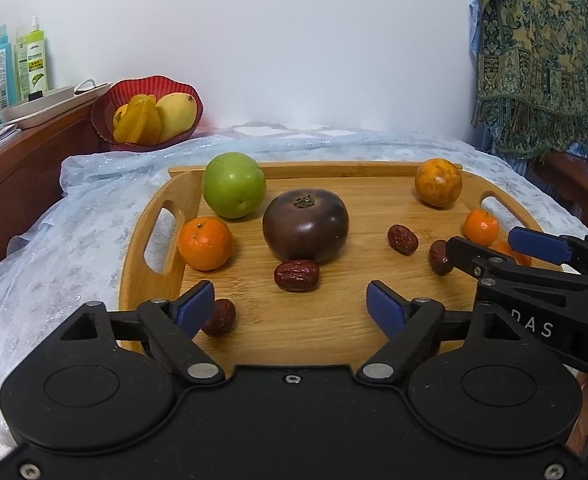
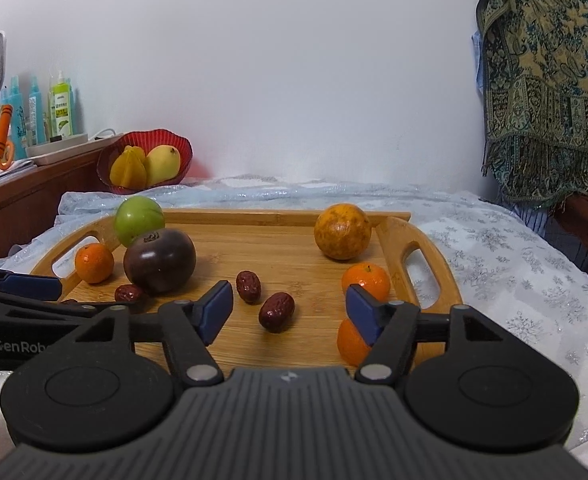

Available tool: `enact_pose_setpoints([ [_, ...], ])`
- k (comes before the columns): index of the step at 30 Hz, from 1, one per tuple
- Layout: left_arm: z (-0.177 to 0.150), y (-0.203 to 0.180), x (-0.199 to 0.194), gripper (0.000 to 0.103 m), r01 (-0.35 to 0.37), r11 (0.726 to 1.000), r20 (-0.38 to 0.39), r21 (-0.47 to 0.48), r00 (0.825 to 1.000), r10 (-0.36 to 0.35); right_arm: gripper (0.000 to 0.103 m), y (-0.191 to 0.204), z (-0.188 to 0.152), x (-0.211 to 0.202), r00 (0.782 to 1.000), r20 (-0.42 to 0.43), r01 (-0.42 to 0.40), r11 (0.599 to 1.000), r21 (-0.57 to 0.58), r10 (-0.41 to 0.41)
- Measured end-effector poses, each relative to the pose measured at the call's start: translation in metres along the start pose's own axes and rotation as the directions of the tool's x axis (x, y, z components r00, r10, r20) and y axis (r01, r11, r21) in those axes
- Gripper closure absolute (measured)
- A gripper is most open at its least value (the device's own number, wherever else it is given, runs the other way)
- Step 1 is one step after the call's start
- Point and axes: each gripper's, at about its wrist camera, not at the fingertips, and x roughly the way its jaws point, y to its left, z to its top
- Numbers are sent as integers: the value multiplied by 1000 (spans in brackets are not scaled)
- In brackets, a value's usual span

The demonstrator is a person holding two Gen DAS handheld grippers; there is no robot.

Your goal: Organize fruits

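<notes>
A wooden tray (image 1: 333, 332) (image 2: 313, 216) holds a green apple (image 1: 234, 184) (image 2: 138, 218), a dark purple round fruit (image 1: 305, 226) (image 2: 160, 260), a mottled orange (image 1: 438, 182) (image 2: 342, 231), small tangerines (image 1: 205, 243) (image 1: 481, 226) (image 2: 365, 278) and several red dates (image 1: 297, 275) (image 2: 276, 311). My left gripper (image 1: 290, 306) stands open above the tray's near side, a date (image 1: 220, 317) just outside its left pad. My right gripper (image 2: 290, 312) stands open near the tray's right end, a tangerine (image 2: 351, 344) partly hidden behind its right finger. Nothing is held.
A red basket (image 1: 150, 92) (image 2: 146, 148) with a mango and a starfruit sits at the back left, beside a wooden cabinet (image 1: 18, 168) with spray bottles (image 1: 34, 60) and a plate. A pale snowflake cloth (image 2: 513, 264) covers the table. Patterned fabric (image 1: 533, 60) hangs at the right.
</notes>
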Motion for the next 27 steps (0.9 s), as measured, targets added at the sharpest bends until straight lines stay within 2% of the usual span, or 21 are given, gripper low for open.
enact_pose_setpoints([
  [20,-11,3,-30,12,-6,1000,17,-11,1000,6,11,-5,-5,-32,999,48,21,1000,12,-21],
  [27,-16,4,-41,8,-36,999,17,7,999,35,0,-7,-10,-43,998,52,33,999,9,-34],
])
